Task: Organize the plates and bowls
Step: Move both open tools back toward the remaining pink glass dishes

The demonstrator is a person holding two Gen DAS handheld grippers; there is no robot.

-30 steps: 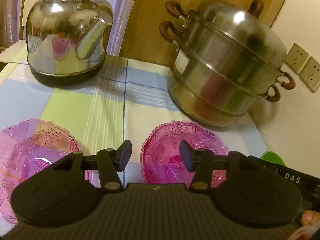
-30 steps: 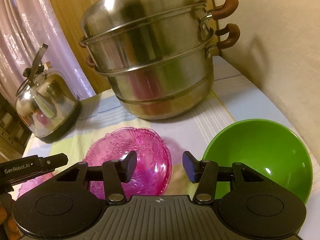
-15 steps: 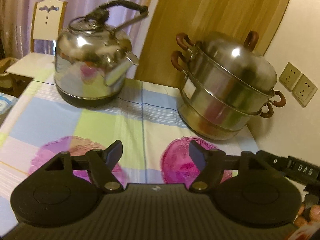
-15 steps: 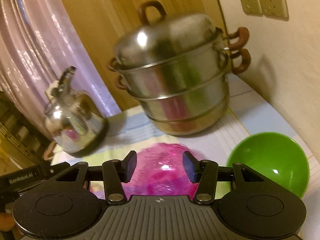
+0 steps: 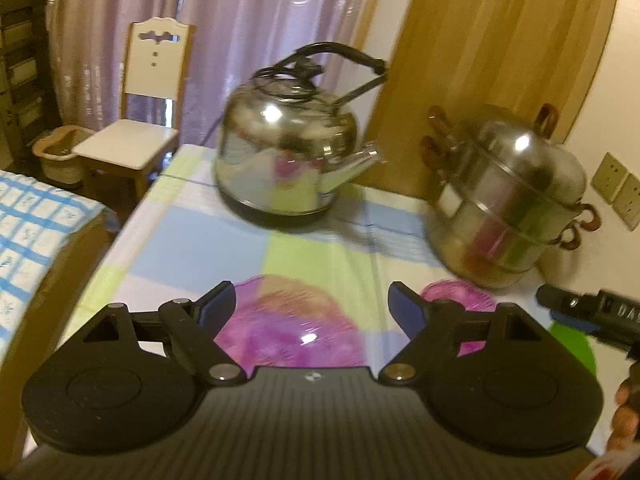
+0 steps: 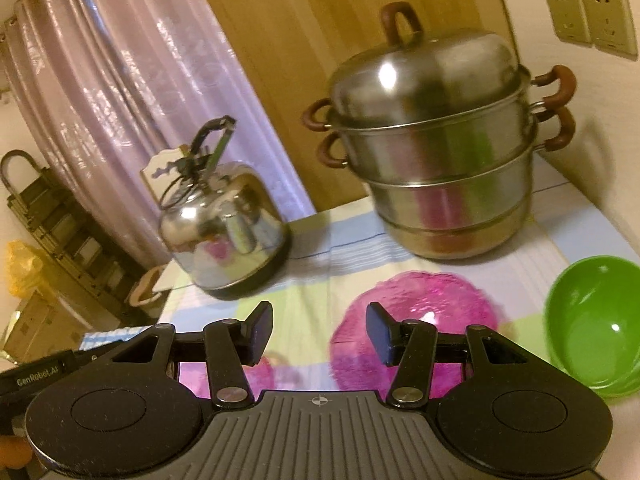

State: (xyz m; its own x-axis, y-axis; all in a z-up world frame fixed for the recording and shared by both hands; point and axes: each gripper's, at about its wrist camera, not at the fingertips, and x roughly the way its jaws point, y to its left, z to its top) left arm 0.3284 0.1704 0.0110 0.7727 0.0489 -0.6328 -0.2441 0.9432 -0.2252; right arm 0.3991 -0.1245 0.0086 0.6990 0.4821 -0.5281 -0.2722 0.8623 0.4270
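Observation:
A flat pink glass plate (image 5: 292, 332) lies on the checked tablecloth below my left gripper (image 5: 312, 310), which is open, empty and held above it. A deeper pink glass bowl (image 6: 424, 312) sits to its right, below and just right of my right gripper (image 6: 320, 332), also open and empty. This bowl shows in the left wrist view (image 5: 460, 300) too. A green bowl (image 6: 592, 316) stands at the right, near the wall; a sliver of it shows in the left wrist view (image 5: 572, 344). A corner of the pink plate (image 6: 272, 368) shows under the right gripper.
A steel kettle (image 5: 288, 160) stands at the back left of the table (image 5: 192, 248) and a stacked steel steamer pot (image 6: 444, 152) at the back right. The wall with sockets (image 6: 588, 16) borders the right side. A white chair (image 5: 140, 120) stands beyond the table's left edge.
Both grippers have risen and pulled back from the table, so the dishes look smaller and lower. My left gripper's jaws have opened wider. Nothing was picked up.

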